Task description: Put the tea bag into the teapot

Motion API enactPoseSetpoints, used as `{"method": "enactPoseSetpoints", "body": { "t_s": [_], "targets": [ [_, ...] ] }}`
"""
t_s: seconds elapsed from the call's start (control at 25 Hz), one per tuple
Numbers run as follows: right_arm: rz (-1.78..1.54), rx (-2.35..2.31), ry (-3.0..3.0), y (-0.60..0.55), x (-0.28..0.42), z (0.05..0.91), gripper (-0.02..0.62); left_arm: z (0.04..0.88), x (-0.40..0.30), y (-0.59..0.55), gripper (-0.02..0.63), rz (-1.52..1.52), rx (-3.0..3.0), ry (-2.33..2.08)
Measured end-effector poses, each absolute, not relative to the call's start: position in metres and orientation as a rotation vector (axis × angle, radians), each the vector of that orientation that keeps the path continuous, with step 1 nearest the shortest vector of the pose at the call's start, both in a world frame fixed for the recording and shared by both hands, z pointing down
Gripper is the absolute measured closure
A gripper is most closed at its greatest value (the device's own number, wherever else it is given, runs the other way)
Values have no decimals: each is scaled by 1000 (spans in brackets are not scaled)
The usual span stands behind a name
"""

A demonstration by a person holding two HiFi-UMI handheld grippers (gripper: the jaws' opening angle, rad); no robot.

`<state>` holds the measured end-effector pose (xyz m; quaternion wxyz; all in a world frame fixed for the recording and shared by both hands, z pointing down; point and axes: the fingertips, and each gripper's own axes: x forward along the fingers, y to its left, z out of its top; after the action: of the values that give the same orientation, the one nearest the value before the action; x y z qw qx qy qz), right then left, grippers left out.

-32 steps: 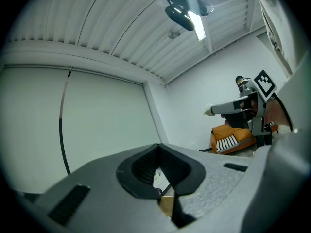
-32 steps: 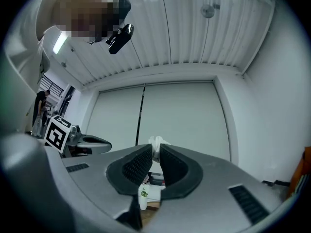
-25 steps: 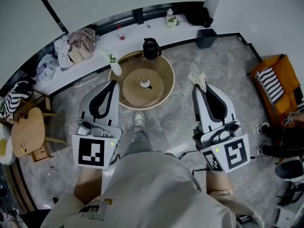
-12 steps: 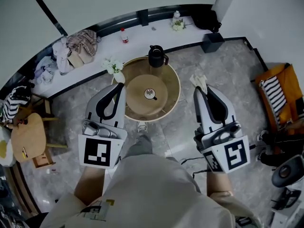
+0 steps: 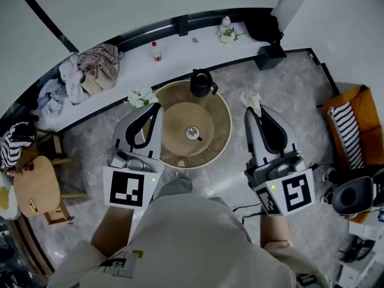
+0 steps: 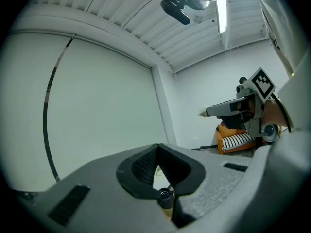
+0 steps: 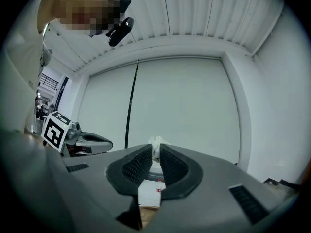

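Tea bag (image 5: pixel 250 99): white, crumpled, pinched at tips of R gripper (image 5: pixel 251 110), jaws nearly together on it, off to the right of round table (image 5: pixel 223 116), apart from black teapot (image 5: pixel 202 81). Prob. light, soft, tearable, so squeeze gently on the paper body. L gripper (image 5: pixel 157 108) jaws closed, nothing betw. them; can't tell if teapot lid's on, or whether the small item (image 5: pixel 192 132) mid-table is lid or cup.

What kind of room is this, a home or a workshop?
Probably a lounge or sitting room: a round wooden table with a black teapot, an orange seat with a striped cushion, and a marble floor.
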<state>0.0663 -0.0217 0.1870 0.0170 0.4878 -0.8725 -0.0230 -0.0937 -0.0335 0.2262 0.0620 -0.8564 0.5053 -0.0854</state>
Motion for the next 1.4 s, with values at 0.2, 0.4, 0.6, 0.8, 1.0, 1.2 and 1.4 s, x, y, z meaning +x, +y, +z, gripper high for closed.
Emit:
{"method": "enactPoseSetpoints", "body": {
  "t_s": [0.2,0.4,0.6,0.8,1.0,1.2,1.4],
  "targets": [
    [-63,1522,-2683,-76,49,189,549,231,-106,-91,598,-268,-2624,1495],
    [-31,1512,-2651,-116,35,199,549,235,-113,-131,598,-256,-2654,1462],
    [-14,1492,-2621,-137,35,207,549,242,-114,-151,598,-256,-2669,1472],
    [1,1440,-2629,-141,42,215,549,246,-107,-152,598,-280,-2650,1462],
    [23,1373,-2640,-166,56,227,549,248,-101,-165,598,-325,-2595,1511],
    [43,1218,-2614,-211,57,237,549,251,-94,-200,598,-392,-2573,1540],
    [33,1127,-2582,-239,55,254,549,263,-77,-223,598,-492,-2545,1496]
  ]
}}
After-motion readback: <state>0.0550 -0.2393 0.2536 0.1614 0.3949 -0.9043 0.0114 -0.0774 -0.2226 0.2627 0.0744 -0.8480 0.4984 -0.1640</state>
